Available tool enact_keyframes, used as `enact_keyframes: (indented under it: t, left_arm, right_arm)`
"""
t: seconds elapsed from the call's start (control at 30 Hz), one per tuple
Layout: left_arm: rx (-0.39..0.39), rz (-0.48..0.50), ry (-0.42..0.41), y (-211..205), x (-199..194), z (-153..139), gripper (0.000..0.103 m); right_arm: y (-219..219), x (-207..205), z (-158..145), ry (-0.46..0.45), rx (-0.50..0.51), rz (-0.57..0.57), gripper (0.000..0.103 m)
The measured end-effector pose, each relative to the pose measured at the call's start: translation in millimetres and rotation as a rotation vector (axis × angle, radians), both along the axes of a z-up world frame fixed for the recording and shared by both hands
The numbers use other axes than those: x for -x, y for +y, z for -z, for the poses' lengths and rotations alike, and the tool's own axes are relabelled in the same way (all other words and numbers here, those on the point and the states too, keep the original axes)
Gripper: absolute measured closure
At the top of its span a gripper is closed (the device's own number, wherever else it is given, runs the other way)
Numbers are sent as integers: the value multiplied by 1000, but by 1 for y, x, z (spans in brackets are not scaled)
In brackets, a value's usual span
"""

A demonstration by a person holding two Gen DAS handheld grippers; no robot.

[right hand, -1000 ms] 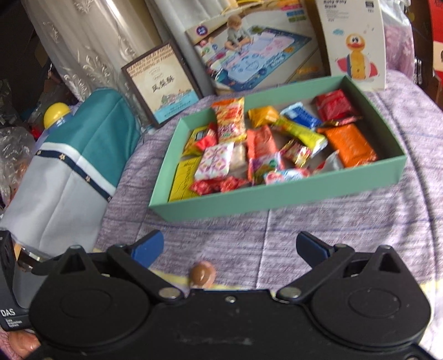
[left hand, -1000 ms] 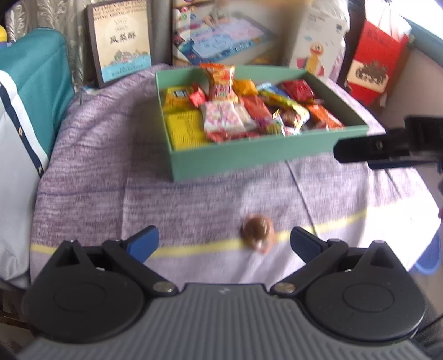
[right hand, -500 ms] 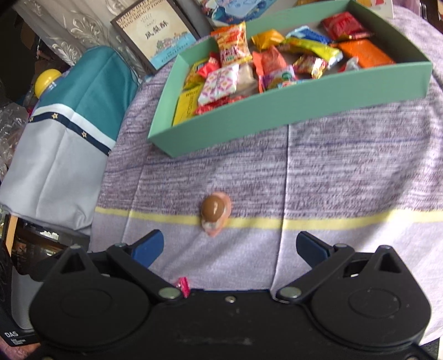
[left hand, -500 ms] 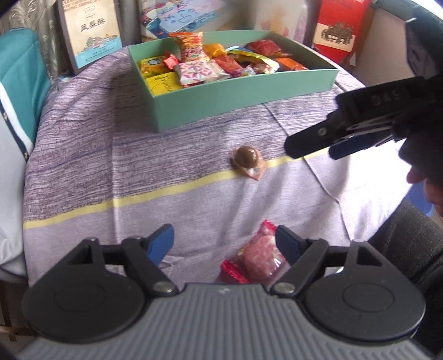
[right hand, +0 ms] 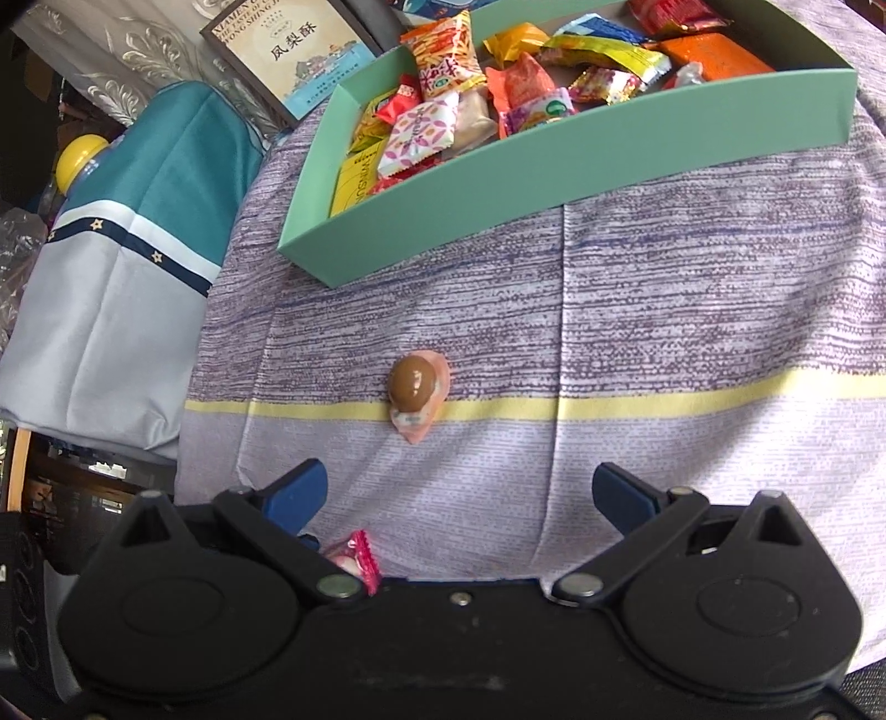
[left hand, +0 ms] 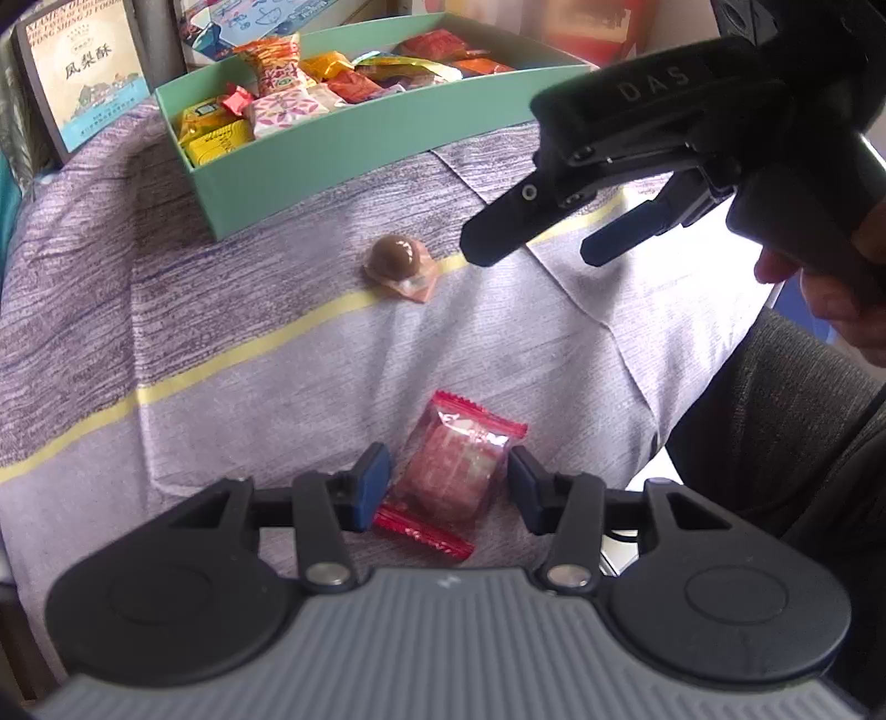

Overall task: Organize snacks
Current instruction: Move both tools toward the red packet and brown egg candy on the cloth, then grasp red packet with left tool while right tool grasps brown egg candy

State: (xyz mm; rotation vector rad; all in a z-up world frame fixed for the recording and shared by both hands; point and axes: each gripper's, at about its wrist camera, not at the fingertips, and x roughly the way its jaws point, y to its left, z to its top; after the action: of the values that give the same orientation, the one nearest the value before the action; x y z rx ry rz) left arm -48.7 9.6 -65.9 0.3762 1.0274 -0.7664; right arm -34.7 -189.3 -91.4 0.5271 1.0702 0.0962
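Observation:
A pink snack in a red-edged clear wrapper [left hand: 451, 476] lies on the purple striped cloth [left hand: 221, 310], between the pads of my left gripper [left hand: 448, 487]. Its jaws are closing, with a thin gap still showing at the left pad. That wrapper's corner [right hand: 354, 559] peeks out at the bottom of the right wrist view. A chocolate ball on a pink wrapper [left hand: 396, 257] [right hand: 415, 382] sits on the yellow stripe. My right gripper [right hand: 459, 495] [left hand: 542, 249] hovers open just short of it, holding nothing. The green box [left hand: 360, 138] [right hand: 554, 166] behind holds several wrapped snacks.
A boxed pastry pack with Chinese lettering [left hand: 83, 72] [right hand: 299, 50] leans behind the box. A teal and grey bag [right hand: 138, 221] and a yellow-capped bottle [right hand: 83, 158] stand off the table's left edge. A person's hand [left hand: 830, 293] and dark sleeve [left hand: 775, 415] fill the right.
My left gripper came down and back to the pink snack, and its jaws narrowed around it. My right gripper sank toward the chocolate ball and now fills the left view's upper right.

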Motion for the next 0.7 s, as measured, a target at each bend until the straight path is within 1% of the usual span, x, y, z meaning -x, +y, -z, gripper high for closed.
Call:
enact_keyframes:
  t: [0.07, 0.1, 0.13, 0.2, 0.27, 0.33, 0.4, 0.47, 0.5, 0.57, 0.63, 0.7]
  left_arm:
    - [-12, 14, -23, -4, 4, 1, 56]
    - [-8, 9, -29, -5, 4, 1, 60]
    - [6, -8, -25, -4, 2, 0, 71]
    - [55, -62, 14, 0, -7, -3, 74]
    - [97, -110, 36, 5, -14, -6, 75]
    - [128, -161, 43, 12, -23, -11, 75]
    - [158, -232, 42, 22, -35, -15, 75]
    - [159, -306, 21, 31, -47, -18, 75]
    - [148, -344, 11, 34, -54, -17, 75]
    - [122, -413, -2, 38, -67, -13, 75]
    - [112, -455, 1, 40, -77, -7, 75]
    - [96, -469, -9, 38, -82, -3, 74]
  right_arm:
    - [-1, 1, 0, 2, -3, 1, 0]
    - [-1, 1, 1, 2, -2, 2, 0]
    - [-1, 1, 0, 1, -1, 2, 0]
    - [-1, 2, -1, -6, 5, 3, 0]
    - [-1, 2, -2, -17, 16, 5, 0]
    - [-1, 3, -5, -31, 31, 8, 0]
    - [0, 3, -7, -47, 49, 5, 0]
    - [5, 0, -9, -71, 73, -12, 1]
    - [8, -2, -11, -83, 90, -25, 5]
    - [18, -6, -14, -106, 131, -52, 9]
    - [26, -9, -16, -120, 167, -73, 12]
    - [34, -13, -15, -126, 197, -94, 13]
